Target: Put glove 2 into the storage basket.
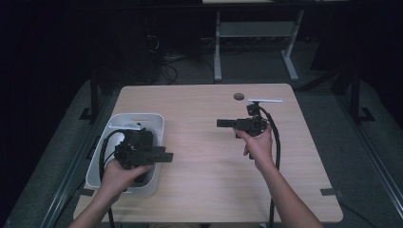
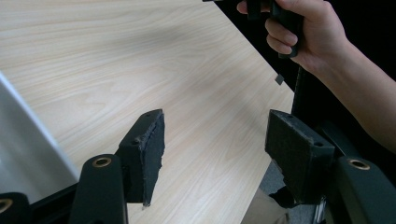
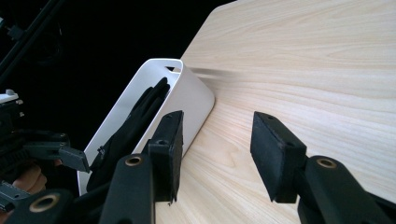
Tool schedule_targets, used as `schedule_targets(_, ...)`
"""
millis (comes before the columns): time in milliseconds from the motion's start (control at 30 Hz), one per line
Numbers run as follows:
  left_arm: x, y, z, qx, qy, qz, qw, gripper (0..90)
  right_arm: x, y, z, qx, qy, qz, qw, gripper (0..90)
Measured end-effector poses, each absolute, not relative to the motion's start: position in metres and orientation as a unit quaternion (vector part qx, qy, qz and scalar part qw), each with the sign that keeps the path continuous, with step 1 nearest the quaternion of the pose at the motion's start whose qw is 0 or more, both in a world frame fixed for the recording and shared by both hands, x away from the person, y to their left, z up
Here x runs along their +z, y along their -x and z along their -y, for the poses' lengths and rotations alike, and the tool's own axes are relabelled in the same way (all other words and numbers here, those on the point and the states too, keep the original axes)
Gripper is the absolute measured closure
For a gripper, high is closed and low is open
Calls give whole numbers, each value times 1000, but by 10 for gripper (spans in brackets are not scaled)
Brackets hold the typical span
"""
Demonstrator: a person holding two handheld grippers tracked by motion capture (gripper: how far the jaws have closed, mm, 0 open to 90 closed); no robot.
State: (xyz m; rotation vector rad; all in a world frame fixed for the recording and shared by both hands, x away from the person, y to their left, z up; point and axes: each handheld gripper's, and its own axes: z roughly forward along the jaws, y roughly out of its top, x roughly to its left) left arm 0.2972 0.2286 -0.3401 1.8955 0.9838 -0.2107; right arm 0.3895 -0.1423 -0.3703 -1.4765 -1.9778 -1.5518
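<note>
A white bin [image 1: 153,124] sits at the left edge of the table [image 1: 204,156]. Its long side runs from near to far. A black thing [image 3: 135,119] lies inside it, long and thin, stretched along the bin's long side; what it is cannot be told.

The left hand [image 1: 119,176] holds the left gripper [image 1: 164,155] over the near part of the bin. It points to the right, toward the middle of the table. In the left gripper view its fingers [image 2: 148,154] stand wide apart with nothing between them, just bare wood below.

The right hand [image 1: 259,145] holds the right gripper [image 1: 222,123] over the right half of the table. It points left, toward the bin. In the right gripper view its fingers [image 3: 275,154] are wide apart too and hold nothing. The bin stands past them, well apart.

A small round hole [image 1: 238,96] shows near the far edge of the table.
</note>
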Motion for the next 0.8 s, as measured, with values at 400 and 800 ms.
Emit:
schedule_targets(400, -344, -301, -206, -96, -785, -390, 472, 370, -376, -383, 168, -529, 518, 664, 107, 536)
schedule_targets(800, -347, -304, -182, -110, -790, -379, 469, 366, -384, -375, 192, -534, 529, 651, 104, 536)
